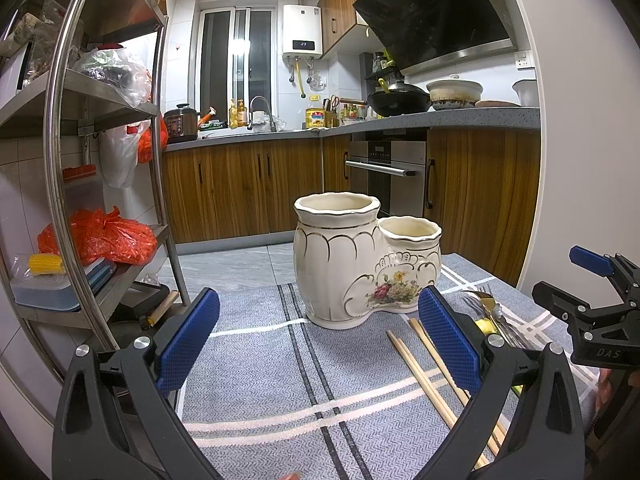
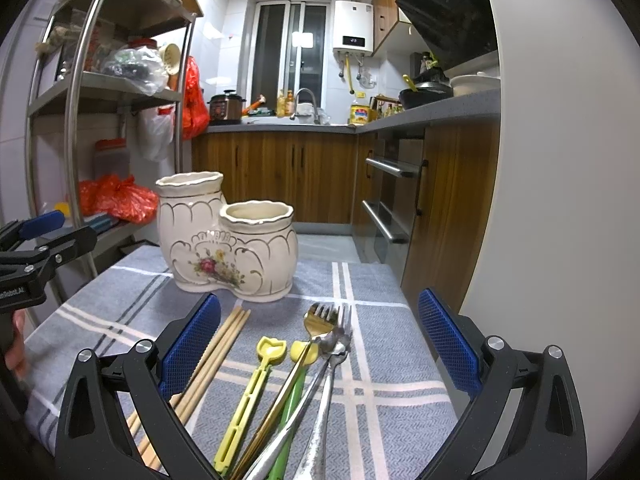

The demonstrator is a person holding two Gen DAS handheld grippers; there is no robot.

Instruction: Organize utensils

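Nothing is sorted yet: both pots of the holder [image 2: 228,236] stand empty. My right claw [image 2: 320,348] and left claw [image 1: 320,336] hang released; next, I judge, clench the forks [image 2: 330,334] or chopsticks [image 2: 216,356].

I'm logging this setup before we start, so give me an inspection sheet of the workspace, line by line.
Surface: grey striped tablecloth, flat.
Job's things: cream two-cup ceramic holder, upright, nothing standing out of either cup; wooden chopsticks lying beside the left finger of the right gripper; gold fork, silver utensils and yellow plastic utensils in a loose pile in front of the holder.
Clutter: nothing seen on the cloth.
Grippers: left gripper open, empty; right gripper open, empty, above the pile.
Cables: nothing seen.
Surroundings: metal shelf rack with bags; wooden cabinets; counter with cookware.
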